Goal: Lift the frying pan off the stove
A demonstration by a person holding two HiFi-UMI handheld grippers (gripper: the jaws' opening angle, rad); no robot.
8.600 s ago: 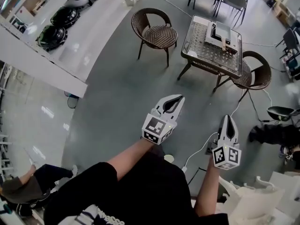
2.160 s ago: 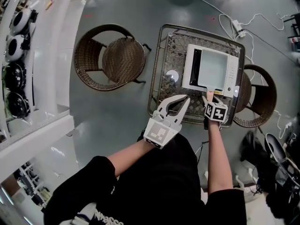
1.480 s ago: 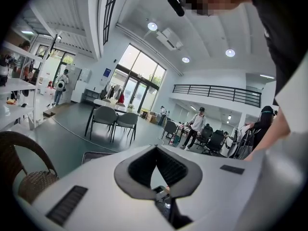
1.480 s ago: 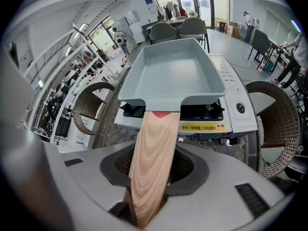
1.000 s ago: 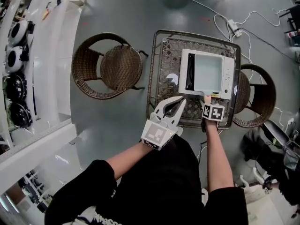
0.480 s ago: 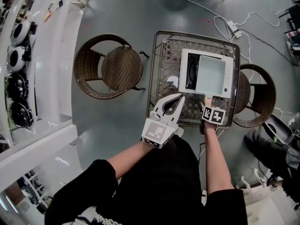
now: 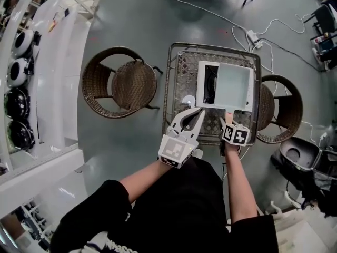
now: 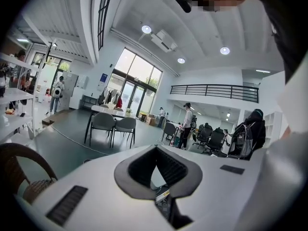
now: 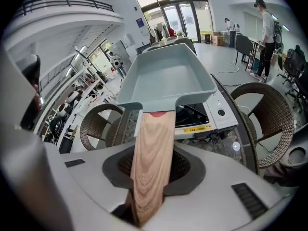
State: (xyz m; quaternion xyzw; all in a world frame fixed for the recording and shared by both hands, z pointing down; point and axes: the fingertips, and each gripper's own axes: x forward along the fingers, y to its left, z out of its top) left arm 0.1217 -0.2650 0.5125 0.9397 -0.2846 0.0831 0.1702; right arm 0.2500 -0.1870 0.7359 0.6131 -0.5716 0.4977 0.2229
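A pale grey square frying pan (image 7: 233, 87) with a wooden handle (image 7: 230, 116) hangs tilted above the white portable stove (image 7: 202, 83), whose black burner (image 7: 211, 85) shows at the pan's left. My right gripper (image 7: 230, 123) is shut on that handle. In the right gripper view the handle (image 9: 151, 148) runs out between the jaws of the right gripper (image 9: 151, 174) to the pan (image 9: 166, 76), with the stove (image 9: 204, 117) below it. My left gripper (image 7: 193, 115) is open and holds nothing, above the table's near edge. The left gripper (image 8: 156, 177) view looks out into the room.
The stove stands on a glass-topped wicker table (image 7: 176, 78) with a small round white object (image 7: 187, 100) on it. Wicker chairs stand to the left (image 7: 118, 82) and right (image 7: 281, 107). Cables (image 7: 253, 36) lie on the floor. A white counter (image 7: 52, 62) runs along the left.
The pan has risen off the stove and shifted right, uncovering more of the black burner. The left gripper has stayed near the table's front edge.
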